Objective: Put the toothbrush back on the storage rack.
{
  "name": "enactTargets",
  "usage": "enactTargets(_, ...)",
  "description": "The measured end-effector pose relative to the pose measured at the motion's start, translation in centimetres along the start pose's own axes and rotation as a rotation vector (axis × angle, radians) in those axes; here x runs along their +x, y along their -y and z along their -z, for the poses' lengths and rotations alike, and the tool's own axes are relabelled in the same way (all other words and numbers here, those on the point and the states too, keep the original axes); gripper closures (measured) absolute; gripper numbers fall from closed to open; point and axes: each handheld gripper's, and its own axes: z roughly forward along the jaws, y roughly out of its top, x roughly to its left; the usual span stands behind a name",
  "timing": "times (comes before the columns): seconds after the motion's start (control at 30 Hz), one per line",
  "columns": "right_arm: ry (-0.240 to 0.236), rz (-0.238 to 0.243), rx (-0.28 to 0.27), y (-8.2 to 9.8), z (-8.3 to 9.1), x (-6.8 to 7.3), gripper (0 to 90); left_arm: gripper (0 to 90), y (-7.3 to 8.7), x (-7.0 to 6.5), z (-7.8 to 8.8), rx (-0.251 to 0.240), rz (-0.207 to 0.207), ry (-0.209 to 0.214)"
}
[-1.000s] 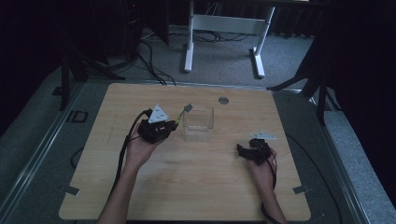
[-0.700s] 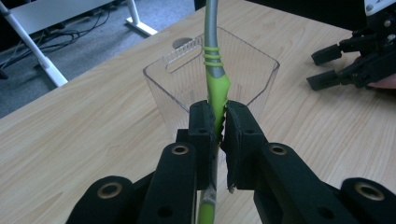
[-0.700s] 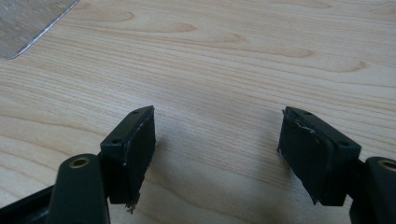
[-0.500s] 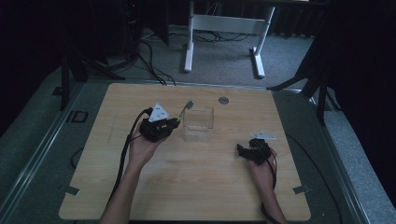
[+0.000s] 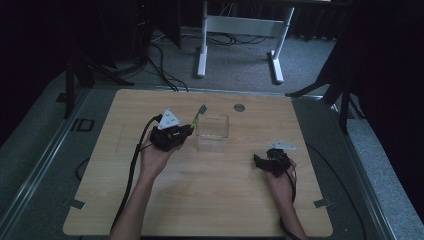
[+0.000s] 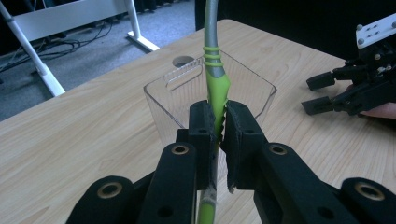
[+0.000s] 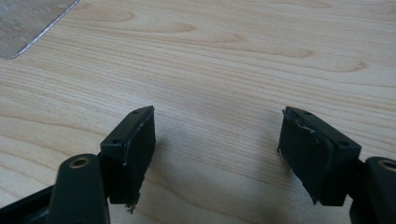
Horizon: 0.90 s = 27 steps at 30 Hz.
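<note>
Lab or recording studio: wooden table (image 5: 200, 200) on grey carpet (image 5: 240, 70), black curtains behind it, a white desk frame (image 5: 240, 30) and loose cables (image 5: 160, 60) beyond it.

Table (image 5: 200, 200) pale wood-grain, matt; container (image 6: 252, 88) clear glossy plastic, smooth; toothbrush (image 6: 215, 88) handle smooth green and grey plastic; left gripper (image 6: 218, 128) and right gripper (image 7: 217, 154) matt black plastic, pad edges frayed.
</note>
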Motion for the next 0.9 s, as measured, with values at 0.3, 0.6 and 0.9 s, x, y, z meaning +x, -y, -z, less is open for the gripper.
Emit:
enactTargets(0.3, 0.0, 0.0, -0.001, 0.0, 0.0, 0.0, 27.2, 81.6, -0.11, -0.09, -0.22, -0.031, 0.035, 0.012)
enactTargets(0.6, 0.0, 0.0, -0.001, 0.0, 0.0, 0.0, 27.2, 81.7, -0.25, -0.21, -0.51, -0.055, 0.057, 0.021)
enactTargets(0.9, 0.0, 0.0, 0.0, 0.0, 0.0, 0.0, 27.2, 81.6, -0.36, -0.23, -0.73, -0.077, 0.094, 0.025)
